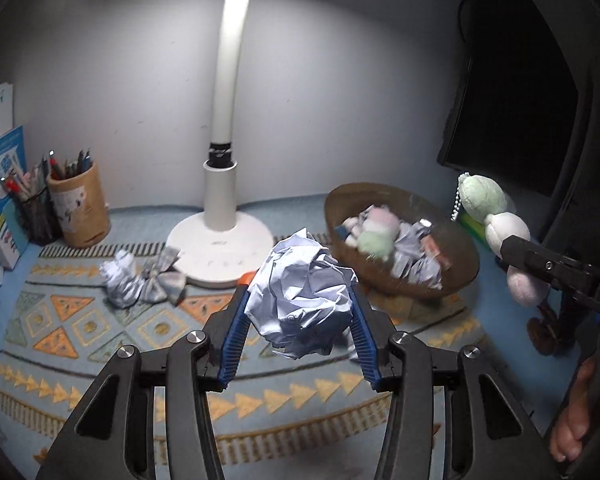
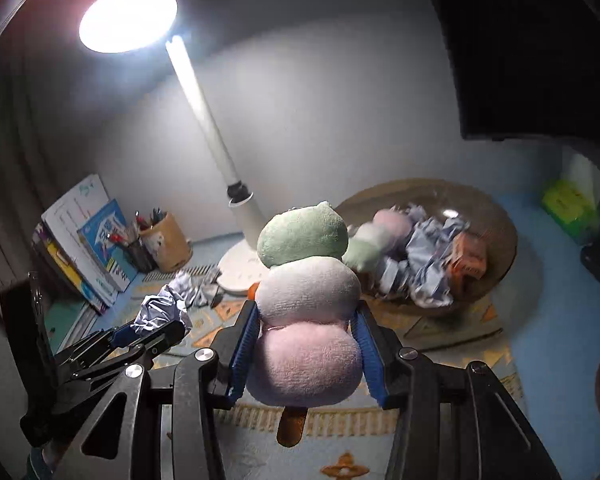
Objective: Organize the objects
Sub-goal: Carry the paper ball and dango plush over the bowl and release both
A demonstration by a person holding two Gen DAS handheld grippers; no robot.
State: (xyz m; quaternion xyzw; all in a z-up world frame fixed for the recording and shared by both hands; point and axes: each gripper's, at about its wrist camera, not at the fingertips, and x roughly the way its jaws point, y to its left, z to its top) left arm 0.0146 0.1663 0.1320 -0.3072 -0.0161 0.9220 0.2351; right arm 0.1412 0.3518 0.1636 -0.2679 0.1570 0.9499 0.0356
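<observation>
My left gripper [image 1: 298,312] is shut on a crumpled ball of white paper [image 1: 300,300] and holds it above the patterned mat; it also shows in the right wrist view [image 2: 160,312]. My right gripper [image 2: 306,332] is shut on a plush dango toy [image 2: 306,300] with green, white and pink balls on a brown stick; the toy also shows in the left wrist view [image 1: 496,232]. A brown oval bowl [image 1: 460,256] behind both holds a second dango plush [image 1: 374,232], crumpled papers and a small orange box [image 2: 470,258]. More crumpled paper and a bow [image 1: 140,276] lie on the mat at left.
A white desk lamp [image 1: 220,240] stands at the back centre. Pen holders [image 1: 76,208] and books [image 1: 0,200] stand at the back left. A dark monitor [image 1: 512,120] is at the right. A green tissue pack [image 2: 568,204] sits at the far right.
</observation>
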